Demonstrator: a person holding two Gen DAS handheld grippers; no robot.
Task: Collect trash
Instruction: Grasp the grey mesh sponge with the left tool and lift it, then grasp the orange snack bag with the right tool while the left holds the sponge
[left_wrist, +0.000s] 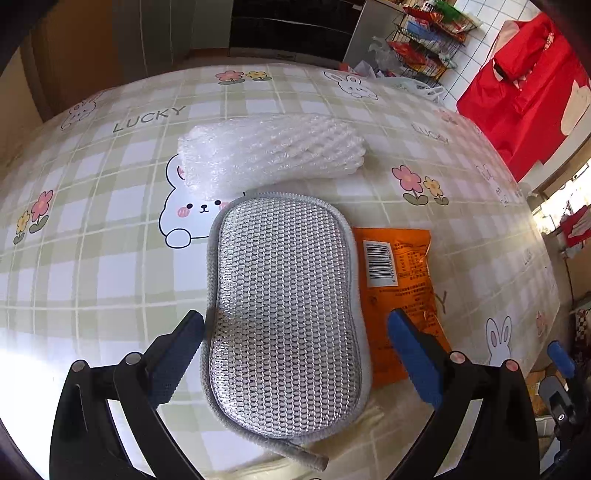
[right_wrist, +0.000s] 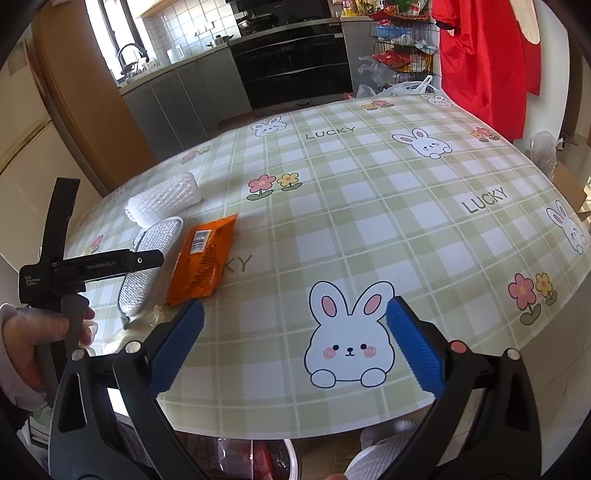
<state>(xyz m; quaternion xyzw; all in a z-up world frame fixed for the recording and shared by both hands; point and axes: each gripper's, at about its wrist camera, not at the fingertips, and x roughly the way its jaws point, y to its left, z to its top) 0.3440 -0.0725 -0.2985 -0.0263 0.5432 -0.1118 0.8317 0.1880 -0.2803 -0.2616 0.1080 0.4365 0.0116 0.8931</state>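
Nothing collected yet: orange wrapper (left_wrist: 400, 291) and foam netting (left_wrist: 271, 149) lie beside the scrubber pad (left_wrist: 284, 314); left gripper (left_wrist: 295, 354) and right gripper (right_wrist: 295, 343) both spread, empty.

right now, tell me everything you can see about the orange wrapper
The orange wrapper is a flat, glossy plastic snack packet lying back side up on the checked tablecloth. A white barcode label and small dark print show near its far end, and the crimped end seal looks crinkled. It looks empty or nearly so. The silver mesh scrubbing pad lies along one long edge, overlapping or touching it. In the left wrist view, one blue finger of the open left gripper is in front of its near end; contact cannot be told.
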